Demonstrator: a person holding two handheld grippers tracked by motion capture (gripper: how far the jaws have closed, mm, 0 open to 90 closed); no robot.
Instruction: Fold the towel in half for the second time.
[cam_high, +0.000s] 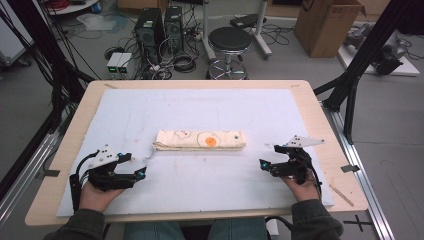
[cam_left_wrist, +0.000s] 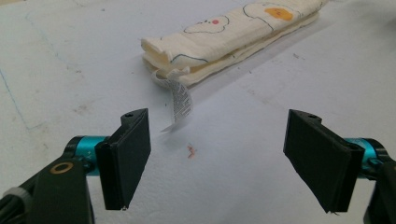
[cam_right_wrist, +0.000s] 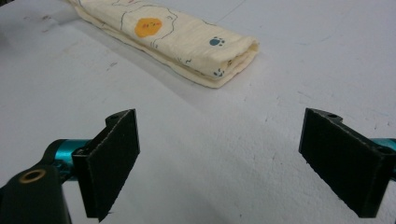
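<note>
High view shows the folded cloth lying longways across the bench, just ahead of both wide-open grippers, its ends a little inward of the left hand-held gripper and right hand-held gripper.

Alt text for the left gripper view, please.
The left gripper hovers open over a white mat, jaws wide apart and empty. Beyond it lies a folded cream cloth with printed patterns, its care label trailing toward the gripper.
</note>
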